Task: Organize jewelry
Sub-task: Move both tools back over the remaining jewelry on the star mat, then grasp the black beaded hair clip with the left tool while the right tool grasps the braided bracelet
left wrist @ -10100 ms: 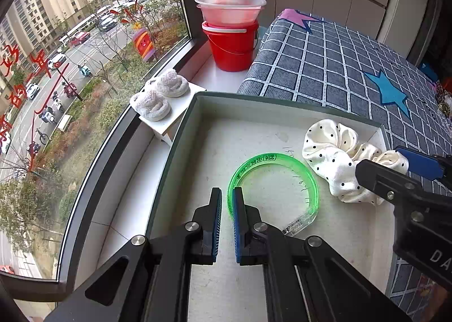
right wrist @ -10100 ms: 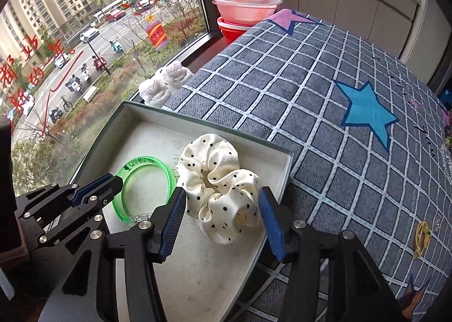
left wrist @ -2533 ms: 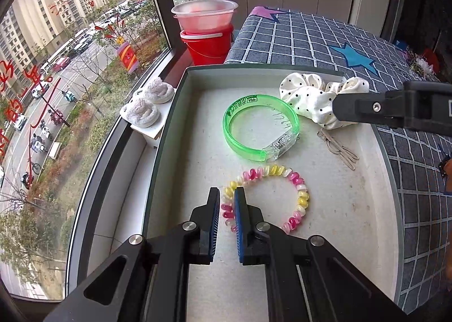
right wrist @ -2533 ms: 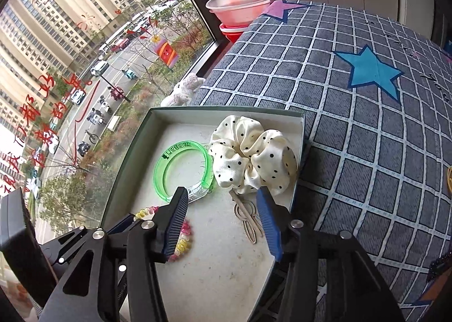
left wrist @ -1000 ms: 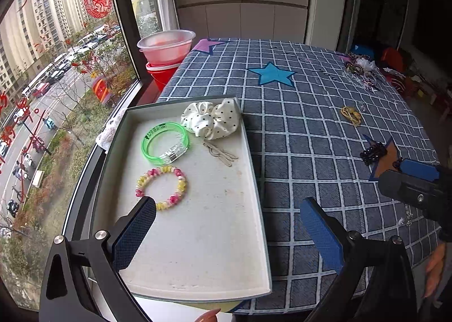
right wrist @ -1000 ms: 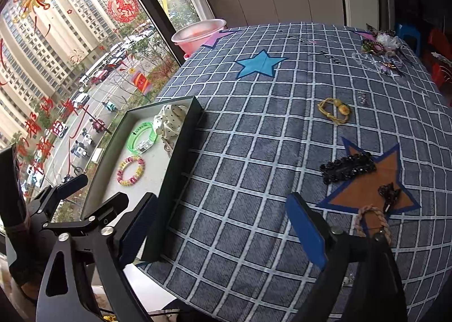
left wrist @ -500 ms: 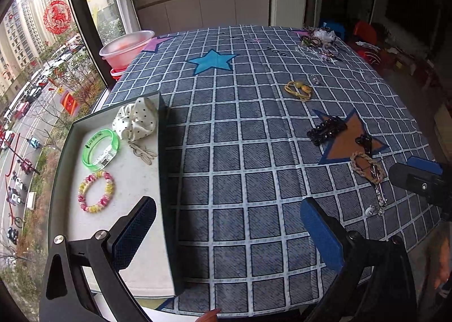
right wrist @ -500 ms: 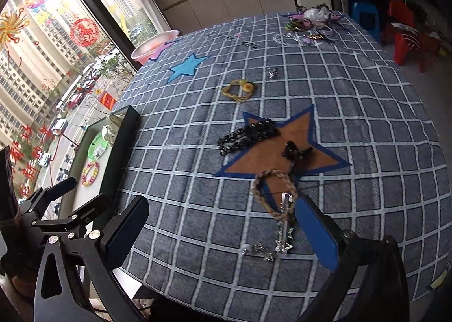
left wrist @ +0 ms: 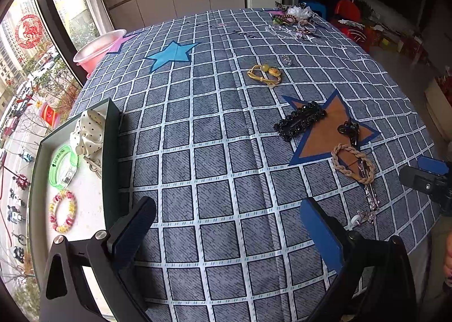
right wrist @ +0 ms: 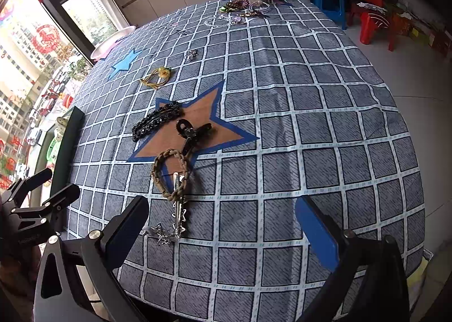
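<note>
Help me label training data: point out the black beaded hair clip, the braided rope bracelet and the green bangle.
black beaded hair clip [left wrist: 300,121], left wrist view, middle of the beaded bar.
braided rope bracelet [right wrist: 158,164], right wrist view, left side of the braid.
green bangle [left wrist: 56,165], left wrist view, left rim.

one tray [left wrist: 110,135], three bracelets [left wrist: 62,211], two black clips [left wrist: 299,121], perhaps more

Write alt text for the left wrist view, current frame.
Open left gripper hovers empty over a grey checked tablecloth. A tray at left holds a green bangle, beaded bracelet and dotted scrunchie; black clips and a braided bracelet lie at right.
</note>
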A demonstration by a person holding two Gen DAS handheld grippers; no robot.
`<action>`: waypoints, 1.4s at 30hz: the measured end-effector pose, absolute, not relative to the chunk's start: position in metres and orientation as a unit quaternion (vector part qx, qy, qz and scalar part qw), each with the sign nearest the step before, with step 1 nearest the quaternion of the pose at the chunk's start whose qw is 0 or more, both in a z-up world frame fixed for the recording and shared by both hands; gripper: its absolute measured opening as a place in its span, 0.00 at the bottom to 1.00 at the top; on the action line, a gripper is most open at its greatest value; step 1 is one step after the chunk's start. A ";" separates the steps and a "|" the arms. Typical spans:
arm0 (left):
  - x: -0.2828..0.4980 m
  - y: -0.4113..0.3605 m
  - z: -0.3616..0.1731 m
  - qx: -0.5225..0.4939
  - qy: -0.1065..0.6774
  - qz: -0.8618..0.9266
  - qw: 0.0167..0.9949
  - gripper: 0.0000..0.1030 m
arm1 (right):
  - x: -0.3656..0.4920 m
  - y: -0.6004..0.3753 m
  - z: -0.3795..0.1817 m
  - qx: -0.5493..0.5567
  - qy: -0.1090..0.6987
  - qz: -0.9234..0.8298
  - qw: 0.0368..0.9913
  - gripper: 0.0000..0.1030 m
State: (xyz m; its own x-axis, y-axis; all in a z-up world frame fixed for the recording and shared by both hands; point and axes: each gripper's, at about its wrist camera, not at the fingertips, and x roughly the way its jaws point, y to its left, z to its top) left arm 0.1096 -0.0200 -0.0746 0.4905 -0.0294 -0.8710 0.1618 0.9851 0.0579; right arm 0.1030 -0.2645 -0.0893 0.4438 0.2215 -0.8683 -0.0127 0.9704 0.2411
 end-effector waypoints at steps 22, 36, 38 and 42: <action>0.178 -0.065 -0.094 0.109 0.489 -0.110 0.858 1.00 | 0.103 -0.235 -0.097 0.086 0.515 0.087 0.849 0.71; 0.209 -0.091 -0.111 0.115 0.498 -0.145 0.847 1.00 | 0.143 -0.241 -0.099 0.097 0.539 0.114 0.829 0.47; 0.212 -0.094 -0.114 0.118 0.500 -0.149 0.845 1.00 | 0.145 -0.237 -0.099 0.090 0.540 0.121 0.828 0.47; 0.218 -0.097 -0.121 0.128 0.506 -0.148 0.840 0.94 | 0.146 -0.225 -0.101 0.051 0.543 0.130 0.828 0.47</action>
